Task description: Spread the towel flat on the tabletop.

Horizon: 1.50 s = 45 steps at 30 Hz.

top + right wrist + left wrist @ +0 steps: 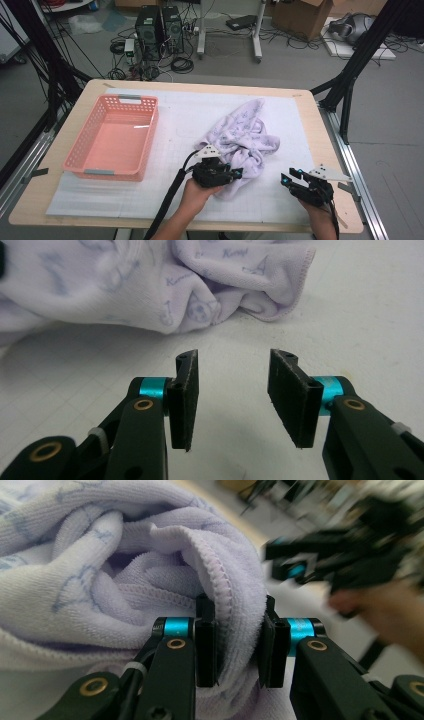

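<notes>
The crumpled lilac terry towel with blue prints (241,141) lies mid-surface, right of the pink plastic basket (113,138). The left gripper (239,641) pinches its near hem fold; the right gripper (234,399), jaws apart and empty, waits to the right, towel far-left of it.

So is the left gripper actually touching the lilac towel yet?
Touching. The left gripper view shows the left gripper with a hemmed fold of the lilac towel pinched between both pads, no gap on either side.
</notes>
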Motion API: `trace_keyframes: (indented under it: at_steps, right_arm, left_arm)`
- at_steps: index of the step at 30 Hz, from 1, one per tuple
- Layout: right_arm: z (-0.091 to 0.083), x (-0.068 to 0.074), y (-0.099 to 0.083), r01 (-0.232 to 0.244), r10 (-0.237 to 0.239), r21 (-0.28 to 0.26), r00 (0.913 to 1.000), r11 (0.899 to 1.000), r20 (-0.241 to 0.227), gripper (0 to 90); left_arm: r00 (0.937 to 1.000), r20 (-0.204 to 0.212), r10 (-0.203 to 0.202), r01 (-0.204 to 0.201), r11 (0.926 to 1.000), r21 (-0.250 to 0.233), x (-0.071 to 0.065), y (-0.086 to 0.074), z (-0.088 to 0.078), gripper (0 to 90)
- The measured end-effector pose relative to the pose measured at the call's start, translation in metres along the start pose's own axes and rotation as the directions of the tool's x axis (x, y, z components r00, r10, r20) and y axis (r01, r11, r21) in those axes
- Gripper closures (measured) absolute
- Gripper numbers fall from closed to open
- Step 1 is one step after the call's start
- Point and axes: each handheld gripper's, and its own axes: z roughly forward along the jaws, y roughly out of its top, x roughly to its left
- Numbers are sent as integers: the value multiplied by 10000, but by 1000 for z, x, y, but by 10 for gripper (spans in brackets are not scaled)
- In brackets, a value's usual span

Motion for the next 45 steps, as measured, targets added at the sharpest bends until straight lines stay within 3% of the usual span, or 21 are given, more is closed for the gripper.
trace_keyframes:
  at_steps: [1,4,8,10,11,14,17,18,20,23,25,28,30,31,33,35,38,39,41,43,45]
  right_arm:
    - [-1,0,-1,-27,28,-40,10000,10000,37,549]
    - [-4,-1,-3,-128,128,-52,9999,9999,56,549]
    - [0,-3,-3,-247,247,-50,9997,9997,71,550]
    - [5,-2,-2,-278,278,9,9996,9996,47,554]
    - [8,-2,-1,-260,260,9,9997,9997,-8,561]
    - [20,6,4,-53,59,143,9991,9999,-413,614]
    - [35,22,11,441,-405,338,9939,9985,-1029,622]
    - [40,27,13,733,-682,375,9903,9966,-1212,611]
    - [53,40,15,1110,-1012,570,9831,9922,-1524,550]
    - [79,58,21,2061,-1895,1108,9713,9722,-1441,486]
    - [94,67,27,2795,-2681,1421,9588,9496,-940,487]
    - [109,73,35,3261,-3211,1445,9453,9342,-577,560]
    - [112,72,37,3450,-3357,1396,9380,9282,-859,692]
    - [112,72,37,3380,-3271,1382,9401,9309,-955,770]
    - [108,69,37,3605,-3477,1437,9315,9216,-1066,847]
    - [100,59,37,3265,-3018,1545,9392,9325,-1637,859]
    - [73,46,36,2871,-2522,1298,9392,9491,-2330,861]
    - [61,41,36,2782,-2420,1121,9348,9540,-2600,861]
    - [38,37,38,2803,-2444,934,9273,9554,-2834,862]
    - [17,32,43,2764,-2485,727,9314,9583,-2661,863]
    - [1,24,52,2441,-2247,532,9439,9683,-2419,863]
  left_arm:
    - [9999,-69,-109,108,9997,-202,1,1,-2,732]
    - [9932,-1122,-306,247,9982,-538,17,3,-13,714]
    - [9597,-2746,-601,391,9959,-812,45,4,-29,710]
    - [9325,-3562,-601,344,9964,-780,57,4,-34,703]
    - [9222,-3826,-562,314,9970,-709,61,4,-35,693]
    - [9116,-4069,-577,355,9974,-620,67,3,-33,647]
    - [9129,-4047,-531,378,9982,-457,68,2,-30,582]
    - [9164,-3982,-408,292,9990,-351,68,1,-30,572]
    - [9166,-3995,-127,92,9999,-106,66,0,-29,565]
    - [9259,-3778,81,-60,10000,68,64,0,-29,647]
    - [9321,-3617,209,-142,9997,212,63,0,-30,697]
    - [9401,-3385,403,-269,9987,440,61,-1,-32,718]
    - [9461,-3212,405,-281,9987,430,60,-1,-35,718]
    - [9491,-3122,426,-297,9985,458,59,-1,-36,718]
    - [9562,-2869,586,-448,9975,543,55,-3,-40,717]
    - [9594,-2702,814,-661,9957,652,50,-5,-44,716]
    - [9649,-2330,1209,-1043,9911,826,41,-12,-50,695]
    - [9652,-2258,1318,-1155,9898,839,38,-14,-52,682]
    - [9624,-2207,1582,-1435,9863,811,31,-16,-54,649]
    - [9415,-2635,2102,-1949,9773,831,26,-17,-57,602]
    - [9167,-3132,2481,-2293,9686,961,24,-18,-58,558]
